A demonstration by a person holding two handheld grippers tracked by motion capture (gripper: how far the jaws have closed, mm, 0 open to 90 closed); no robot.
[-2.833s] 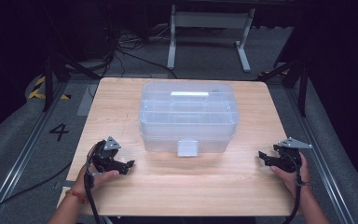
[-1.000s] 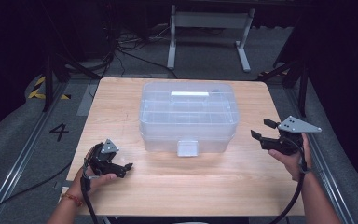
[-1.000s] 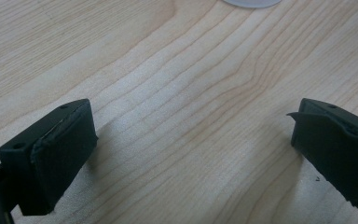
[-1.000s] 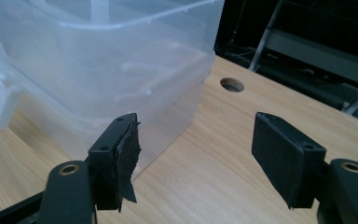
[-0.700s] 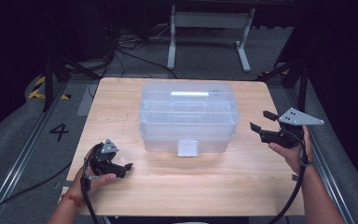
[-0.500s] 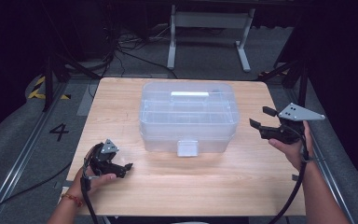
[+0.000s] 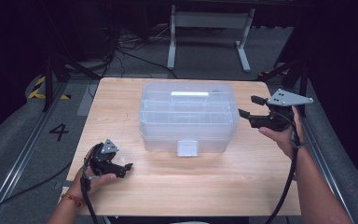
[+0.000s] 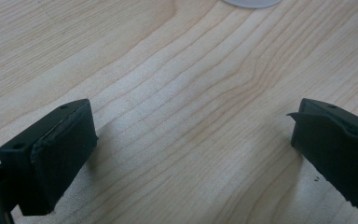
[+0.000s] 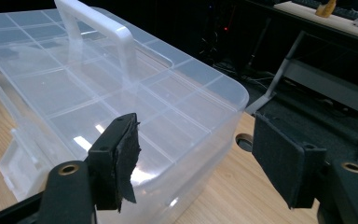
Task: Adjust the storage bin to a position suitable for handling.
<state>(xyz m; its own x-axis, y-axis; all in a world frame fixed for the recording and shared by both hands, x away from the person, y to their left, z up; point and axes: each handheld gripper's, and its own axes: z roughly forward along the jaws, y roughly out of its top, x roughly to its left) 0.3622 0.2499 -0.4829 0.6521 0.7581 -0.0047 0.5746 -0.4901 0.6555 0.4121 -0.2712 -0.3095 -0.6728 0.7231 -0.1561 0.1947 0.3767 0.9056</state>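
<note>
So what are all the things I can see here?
box: one, clear plastic, lid shut, middle of the table
handle: one, white, on top of the box's lid
latch: one, clear, on the box's front
table: one, light wood
metal stand: one, grey, on the floor behind the table
left gripper: one, black, fingers open, low over the table's near left
right gripper: one, black, fingers open, raised beside the box's right end

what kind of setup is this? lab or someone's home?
Most likely a lab data-collection rig: a bare wooden table in a dark room, loose cables on the floor behind, a metal stand, and a floor mark "4". One clear plastic box is staged.
</note>
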